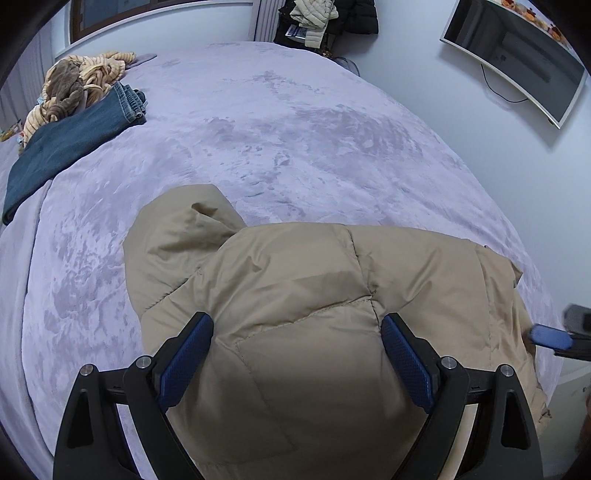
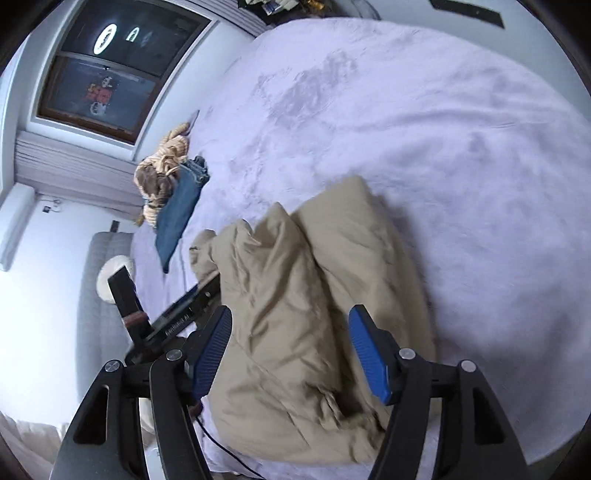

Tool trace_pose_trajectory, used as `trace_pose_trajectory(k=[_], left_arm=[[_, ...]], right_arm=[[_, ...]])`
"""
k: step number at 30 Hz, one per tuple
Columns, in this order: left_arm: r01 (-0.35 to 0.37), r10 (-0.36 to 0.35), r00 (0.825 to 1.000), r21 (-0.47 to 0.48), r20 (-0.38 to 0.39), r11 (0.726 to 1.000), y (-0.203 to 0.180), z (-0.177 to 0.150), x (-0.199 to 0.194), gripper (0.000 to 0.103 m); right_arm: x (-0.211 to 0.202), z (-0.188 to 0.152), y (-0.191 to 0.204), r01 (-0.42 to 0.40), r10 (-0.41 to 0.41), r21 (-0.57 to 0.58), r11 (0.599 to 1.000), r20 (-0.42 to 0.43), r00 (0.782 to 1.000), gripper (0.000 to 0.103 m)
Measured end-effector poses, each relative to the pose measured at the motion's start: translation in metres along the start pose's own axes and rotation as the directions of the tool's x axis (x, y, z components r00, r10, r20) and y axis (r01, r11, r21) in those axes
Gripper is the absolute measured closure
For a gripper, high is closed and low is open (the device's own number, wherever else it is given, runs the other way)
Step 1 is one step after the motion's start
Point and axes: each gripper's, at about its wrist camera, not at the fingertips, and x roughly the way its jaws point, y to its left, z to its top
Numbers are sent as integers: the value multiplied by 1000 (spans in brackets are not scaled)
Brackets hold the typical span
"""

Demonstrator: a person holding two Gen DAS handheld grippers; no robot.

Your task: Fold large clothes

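Observation:
A beige puffer jacket (image 1: 295,280) lies bunched and partly folded on the lilac bed cover (image 1: 277,122), its hood (image 1: 177,229) sticking out at the far left. My left gripper (image 1: 297,319) hovers over the jacket's middle, jaws wide apart and pressing on nothing. In the left wrist view, one blue pad of the right gripper (image 1: 550,336) shows at the jacket's right edge. In the right wrist view, the right gripper (image 2: 291,312) stands open over the jacket (image 2: 306,295), with cloth below and between the fingers but not gripped. The left gripper's body (image 2: 177,314) shows at the left.
Folded blue jeans (image 1: 74,140) and a crumpled tan-and-brown striped garment (image 1: 74,85) lie at the bed's far left. A wall screen (image 1: 517,55) hangs at the right, coats (image 1: 325,18) hang at the back. A dark window (image 2: 103,74) is beside the bed.

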Motion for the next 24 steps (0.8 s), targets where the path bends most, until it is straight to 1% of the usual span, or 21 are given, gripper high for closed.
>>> trace_pose_trajectory(k=[3, 4, 5, 6, 7, 8, 9, 11, 12, 14, 17, 20, 24], left_arm=[[2, -2, 1000, -11, -9, 1000, 4, 1, 1, 11], [-1, 0, 1000, -14, -13, 1000, 3, 2, 1, 11], [-7, 7, 1000, -16, -15, 1000, 1, 3, 2, 11], [-13, 12, 1000, -16, -17, 1000, -3, 3, 3, 11], [-13, 13, 1000, -11, -15, 1000, -8, 4, 3, 11], [-8, 8, 1000, 3, -13, 1000, -15, 4, 5, 11], [-7, 7, 1000, 19, -11, 1000, -21, 4, 7, 11], [-11, 12, 1000, 55, -12, 998, -35, 3, 13, 11], [-17, 18, 1000, 66, -16, 998, -40, 3, 18, 11], [-36, 37, 999, 80, -16, 996, -44, 3, 27, 9], [-47, 49, 998, 63, -36, 997, -39, 5, 33, 8], [-55, 57, 998, 59, -40, 997, -36, 3, 15, 8], [-7, 7, 998, -6, -56, 1000, -27, -20, -25, 8]], right_arm=[[43, 19, -4, -58, 62, 78, 995, -46, 997, 33], [54, 24, -3, -58, 63, 89, 994, -59, 996, 35], [60, 27, -1, -29, 33, 72, 997, -67, 997, 65], [66, 27, 1, 15, -11, 47, 999, -82, 997, 89], [67, 29, 2, 56, -54, 18, 998, -85, 995, 89], [66, 28, 3, 94, -96, -17, 995, -82, 992, 92], [65, 27, 3, 149, -153, -56, 987, -77, 985, 93], [65, 27, -3, 249, -258, -128, 960, -60, 964, 93], [68, 26, -9, 272, -282, -139, 952, -62, 957, 93], [74, 29, -22, 274, -284, -128, 953, -67, 956, 95], [79, 29, -30, 267, -278, -134, 954, -67, 958, 96], [83, 29, -31, 263, -274, -139, 955, -71, 959, 96], [78, 27, -36, 238, -249, -125, 963, -73, 966, 96]])
